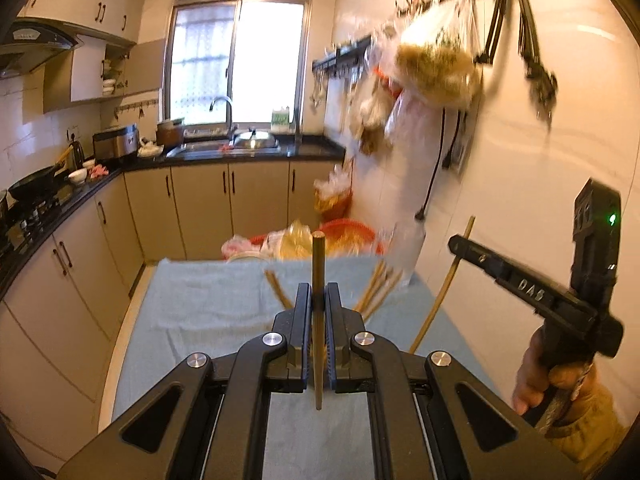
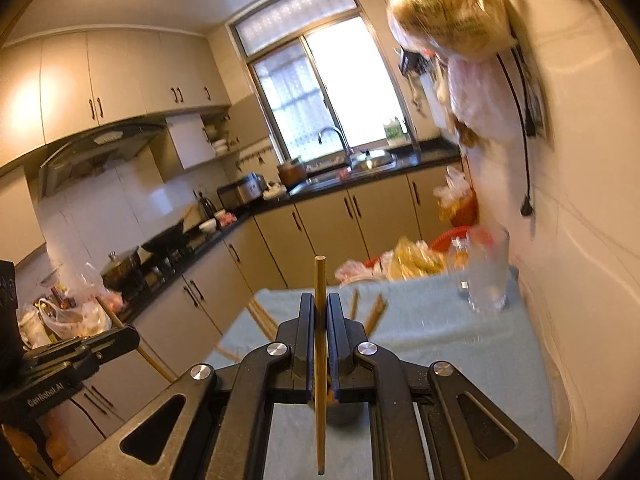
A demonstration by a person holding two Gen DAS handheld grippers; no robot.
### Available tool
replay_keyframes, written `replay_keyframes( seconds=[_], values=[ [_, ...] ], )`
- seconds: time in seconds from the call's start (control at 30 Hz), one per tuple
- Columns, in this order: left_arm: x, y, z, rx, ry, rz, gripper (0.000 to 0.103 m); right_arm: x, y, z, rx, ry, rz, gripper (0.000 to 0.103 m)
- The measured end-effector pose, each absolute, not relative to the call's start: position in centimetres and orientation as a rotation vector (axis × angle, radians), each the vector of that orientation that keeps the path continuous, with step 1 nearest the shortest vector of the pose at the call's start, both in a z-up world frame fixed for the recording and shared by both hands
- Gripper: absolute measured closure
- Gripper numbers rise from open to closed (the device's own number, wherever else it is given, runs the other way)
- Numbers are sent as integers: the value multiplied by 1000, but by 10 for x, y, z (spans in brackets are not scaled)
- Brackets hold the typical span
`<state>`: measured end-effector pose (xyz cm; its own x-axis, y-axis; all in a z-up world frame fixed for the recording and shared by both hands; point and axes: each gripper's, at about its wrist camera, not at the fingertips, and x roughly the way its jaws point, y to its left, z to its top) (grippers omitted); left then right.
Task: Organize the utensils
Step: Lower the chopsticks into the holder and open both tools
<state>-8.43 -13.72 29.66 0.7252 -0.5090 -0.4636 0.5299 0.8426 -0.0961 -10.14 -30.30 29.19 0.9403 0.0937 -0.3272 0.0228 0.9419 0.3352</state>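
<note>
A: Left view first. Your left gripper (image 1: 319,300) is pinching a chopstick (image 1: 318,280) upright between its fingers, long axis crossing them. The loose chopsticks (image 1: 378,290) lie ahead, just right of the tips, on the blue cloth (image 1: 208,300).

B: And the right view?

A: Your right gripper (image 2: 320,312) pinches another chopstick (image 2: 320,360) the same way. The glass (image 2: 488,276) stands ahead to the right, nearer this hand. It's blurred, and its rim is hard to make out.
</note>
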Motion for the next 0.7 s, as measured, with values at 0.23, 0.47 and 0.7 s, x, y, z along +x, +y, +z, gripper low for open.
replay_keyframes(
  seconds=[0.23,0.47,0.7],
  values=[
    [-54,-149,313,-59,413,-595,97,-71,-290,307,315,246,22,97],
    [-6,-185,274,-68,490,-592,97,-29,-275,275,247,266,-39,97],
    [16,-192,229,-40,593,-548,97,-4,-285,228,311,413,-29,96]
  ],
)
